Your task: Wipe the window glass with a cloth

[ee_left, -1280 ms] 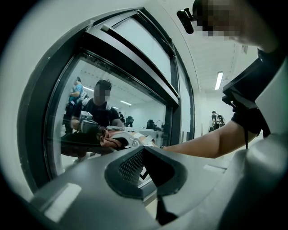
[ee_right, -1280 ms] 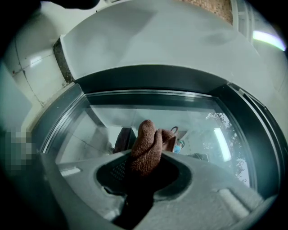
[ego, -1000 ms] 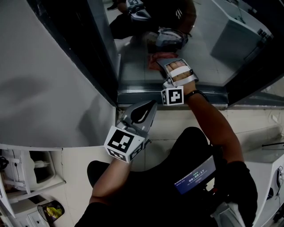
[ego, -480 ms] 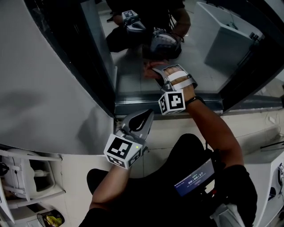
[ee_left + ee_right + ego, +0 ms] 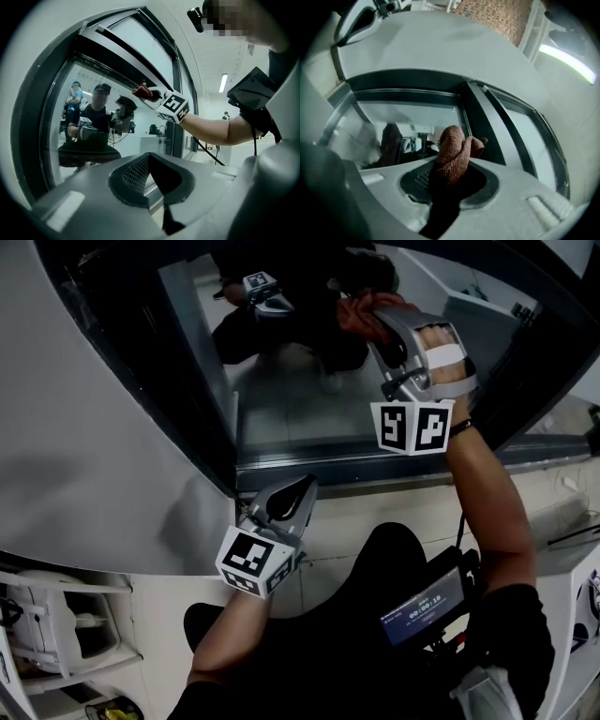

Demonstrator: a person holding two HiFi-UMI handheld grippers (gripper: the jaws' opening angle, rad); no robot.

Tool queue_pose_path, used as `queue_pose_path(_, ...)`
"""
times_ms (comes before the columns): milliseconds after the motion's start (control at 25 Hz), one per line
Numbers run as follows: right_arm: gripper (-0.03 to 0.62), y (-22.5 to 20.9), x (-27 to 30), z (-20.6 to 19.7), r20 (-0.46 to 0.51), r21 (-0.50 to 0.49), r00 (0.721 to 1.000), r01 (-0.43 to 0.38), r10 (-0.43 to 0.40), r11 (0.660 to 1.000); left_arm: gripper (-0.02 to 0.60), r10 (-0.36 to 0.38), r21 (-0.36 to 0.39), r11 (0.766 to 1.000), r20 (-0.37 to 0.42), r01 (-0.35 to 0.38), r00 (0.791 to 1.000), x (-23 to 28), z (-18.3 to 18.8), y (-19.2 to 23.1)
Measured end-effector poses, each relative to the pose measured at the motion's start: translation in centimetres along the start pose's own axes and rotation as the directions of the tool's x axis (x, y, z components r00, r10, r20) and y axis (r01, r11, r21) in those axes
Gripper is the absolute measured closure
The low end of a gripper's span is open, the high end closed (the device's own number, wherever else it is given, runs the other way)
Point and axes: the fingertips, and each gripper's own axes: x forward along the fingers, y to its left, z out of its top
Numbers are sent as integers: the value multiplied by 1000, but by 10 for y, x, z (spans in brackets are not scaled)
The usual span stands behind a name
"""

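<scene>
From my station I see the right gripper [image 5: 380, 322] raised high in front of the window glass [image 5: 291, 399], in the upper part of the pane. Its jaws are pinching a reddish-brown cloth [image 5: 354, 317]. In the right gripper view the cloth [image 5: 452, 150] stands up bunched between the two jaws of this gripper [image 5: 450, 180], and the knitted fabric fills the gap between them. The folded end of the cloth points to the glass [image 5: 412, 112], near the dark window frame [image 5: 487, 126]. It is very close to the pane, but I cannot tell for sure if it touches. The left gripper [image 5: 291, 498] is held low, just in front of the bottom rail of the frame [image 5: 375, 470] and well apart from the right one. In its own view the jaws of the left gripper [image 5: 152, 176] are pressed together at the tips, with nothing between them. That same view also shows the cloth [image 5: 145, 92] held up beside the pane [image 5: 136, 61]. The marker cube of each gripper is turned to the head camera, the left cube [image 5: 251, 561] low and the right cube [image 5: 412, 427] higher. The glass gives a dim reflection of the person [image 5: 281, 315] with both grippers. A grey wall panel [image 5: 94, 427] is at the left of the window.
</scene>
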Motion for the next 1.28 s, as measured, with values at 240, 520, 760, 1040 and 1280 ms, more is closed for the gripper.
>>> queue_pose_path(240, 519, -53, 33, -19, -62, -124, 990, 117, -125, 985, 565, -16, 6, 1000, 16, 15, 1000, 4, 10, -4)
queue_pose_path(520, 520, -61, 63, -40, -81, -233, 977, 175, -199, 957, 565, 3, -4, 1000, 15, -3, 1000, 3, 7, 4)
queue_pose_path(760, 525, -51, 63, -38, -48, -166, 982, 170, -180, 971, 565, 3, -17, 1000, 11, -3, 1000, 5, 2, 10)
queue_pose_path(1040, 530, -31, 54, -39, -56, -135, 984, 158, -167, 978, 565, -18, -17, 1000, 9, 18, 1000, 10, -1, 2)
queue_pose_path(1280, 530, 0, 44, -39, -64, -121, 987, 140, -148, 983, 565, -25, -24, 999, 5, 25, 1000, 11, -6, 1)
